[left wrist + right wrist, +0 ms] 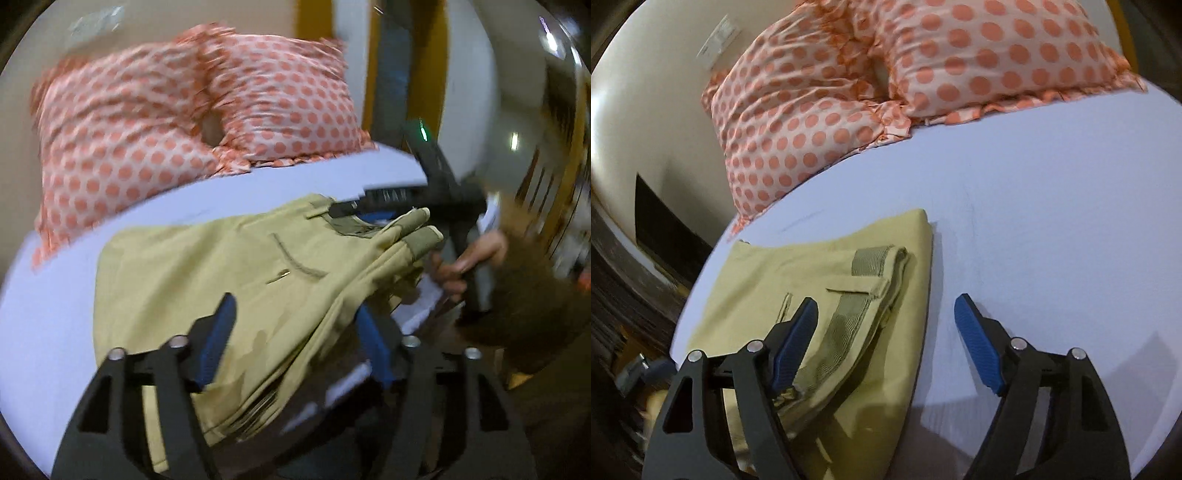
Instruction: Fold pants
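Khaki pants [207, 266] lie folded on the lavender bed sheet [48, 314] near the bed's edge. My left gripper [295, 325] is open, its blue pads on either side of the bundled pant legs, not pinching them. In the right wrist view the pants [768, 266] lie folded with the waistband and a belt loop [868, 262] on top. My right gripper [886, 328] is open, its left pad over the waistband and its right pad over bare sheet. The right gripper also shows in the left wrist view [406, 199], at the far waistband end, held by a hand [469, 258].
Two orange polka-dot pillows [184, 107] lie at the head of the bed against a cream wall; they also show in the right wrist view [886, 81]. The bed's edge and dark floor [624, 280] are to the left. A yellow door frame [369, 74] stands beyond.
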{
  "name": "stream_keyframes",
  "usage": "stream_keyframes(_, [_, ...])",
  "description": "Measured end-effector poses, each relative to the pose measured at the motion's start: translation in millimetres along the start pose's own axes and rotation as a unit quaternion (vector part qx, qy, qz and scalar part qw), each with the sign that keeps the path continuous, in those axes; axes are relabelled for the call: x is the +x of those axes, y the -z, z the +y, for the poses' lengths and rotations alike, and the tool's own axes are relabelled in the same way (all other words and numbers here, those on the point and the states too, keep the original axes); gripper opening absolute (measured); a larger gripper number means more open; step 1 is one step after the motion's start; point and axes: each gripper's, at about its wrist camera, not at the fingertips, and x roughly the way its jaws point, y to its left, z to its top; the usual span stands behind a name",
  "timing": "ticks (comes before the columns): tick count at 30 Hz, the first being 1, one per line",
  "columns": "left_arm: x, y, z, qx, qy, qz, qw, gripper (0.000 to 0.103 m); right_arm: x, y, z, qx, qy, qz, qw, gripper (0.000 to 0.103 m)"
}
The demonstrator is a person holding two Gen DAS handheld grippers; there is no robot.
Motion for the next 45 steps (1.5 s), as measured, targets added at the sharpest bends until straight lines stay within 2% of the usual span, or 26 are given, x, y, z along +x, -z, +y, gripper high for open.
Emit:
stream_keyframes(1, [-6,2,7,-0.008,0.013,-0.001,0.9999,0.072,1,0,3,-0.008,0.002,0.002,1.0,0.079])
stream_keyframes(2, [-14,3,11,-0.007,0.009,-0.011,0.9999,0.073,3,2,7,-0.019,0.006,0.003,1.0,0.079])
stream_keyframes(4, [-29,3,22,-0.012,-0.018,-0.036,0.9991,0.078,5,2,10,-0.033,0.011,0.003,0.999,0.079])
stream_keyframes(6, [-34,-2,47,-0.051,-0.059,-0.05,0.9958,0.08,6,2,13,-0.039,0.012,0.007,0.999,0.079])
stream_keyframes(8, [-28,-4,82,-0.104,-0.128,-0.034,0.9857,0.081,10,-1,17,-0.046,0.005,0.016,0.999,0.078])
stream_keyframes(10, [-11,-3,114,-0.143,-0.148,0.003,0.9786,0.081,13,-1,21,-0.053,-0.011,0.03,0.998,0.063])
stream_keyframes(11, [0,-2,128,-0.162,-0.145,0.024,0.9758,0.081,15,-2,21,-0.051,-0.02,0.039,0.998,0.053])
stream_keyframes(12, [10,-1,139,-0.179,-0.132,0.043,0.9739,0.081,16,-3,20,-0.046,-0.027,0.044,0.998,0.05])
stream_keyframes(17, [50,-1,164,-0.219,-0.041,0.102,0.9696,0.08,19,-5,-4,0.017,-0.088,0.067,0.994,0.02])
stream_keyframes(19, [61,-3,169,-0.226,-0.015,0.11,0.9679,0.078,20,-4,-7,0.032,-0.111,0.07,0.991,0.017])
stream_keyframes(21, [67,-8,175,-0.232,-0.003,0.116,0.9657,0.061,18,-8,-7,0.043,-0.125,0.07,0.989,0.015])
stream_keyframes(23, [72,-13,184,-0.25,0.006,0.119,0.9607,0.025,18,-17,-7,0.054,-0.137,0.066,0.987,0.014])
stream_keyframes(25, [69,-20,192,-0.262,0.009,0.114,0.9582,0.009,18,-31,-6,0.056,-0.144,0.059,0.986,0.013])
stream_keyframes(26, [70,-25,195,-0.266,0.009,0.111,0.9575,0.008,19,-43,-1,0.049,-0.14,0.052,0.988,0.013])
stream_keyframes(28, [77,-44,195,-0.252,-0.014,0.101,0.9622,0.007,23,-65,6,0.032,-0.123,0.037,0.991,0.013])
stream_keyframes(30, [87,-65,194,-0.224,-0.06,0.083,0.9692,0.006,29,-85,13,0.02,-0.098,0.02,0.995,0.013])
stream_keyframes(31, [95,-78,193,-0.21,-0.096,0.069,0.9707,0.006,33,-93,16,0.015,-0.083,0.01,0.996,0.013])
stream_keyframes(33, [112,-91,196,-0.197,-0.14,0.061,0.9686,0.007,46,-107,21,0.007,-0.031,-0.007,0.999,0.013])
stream_keyframes(34, [125,-96,199,-0.197,-0.161,0.072,0.9646,0.011,54,-110,20,0.003,-0.007,-0.008,1.0,0.014])
stream_keyframes(36, [138,-96,204,-0.211,-0.179,0.095,0.9563,0.016,74,-110,16,-0.005,0.052,0.021,0.998,0.022])
stream_keyframes(37, [133,-94,203,-0.214,-0.183,0.093,0.955,0.022,76,-108,12,-0.006,0.081,0.032,0.996,0.034])
stream_keyframes(39, [116,-89,197,-0.194,-0.219,0.083,0.9527,0.028,58,-102,6,-0.006,0.108,0.008,0.994,0.047])
stream_keyframes(40, [99,-84,191,-0.175,-0.244,0.069,0.9515,0.037,43,-99,5,-0.006,0.104,-0.014,0.994,0.063])
stream_keyframes(41, [87,-81,186,-0.168,-0.242,0.059,0.9538,0.043,29,-95,6,-0.004,0.084,-0.033,0.996,0.071])
stream_keyframes(43, [67,-74,175,-0.161,-0.196,0.044,0.9664,0.045,16,-88,13,-0.008,0.038,-0.032,0.999,0.071])
stream_keyframes(45, [58,-66,156,-0.148,-0.139,0.041,0.9783,0.052,17,-77,25,-0.024,0.003,-0.007,1.0,0.072])
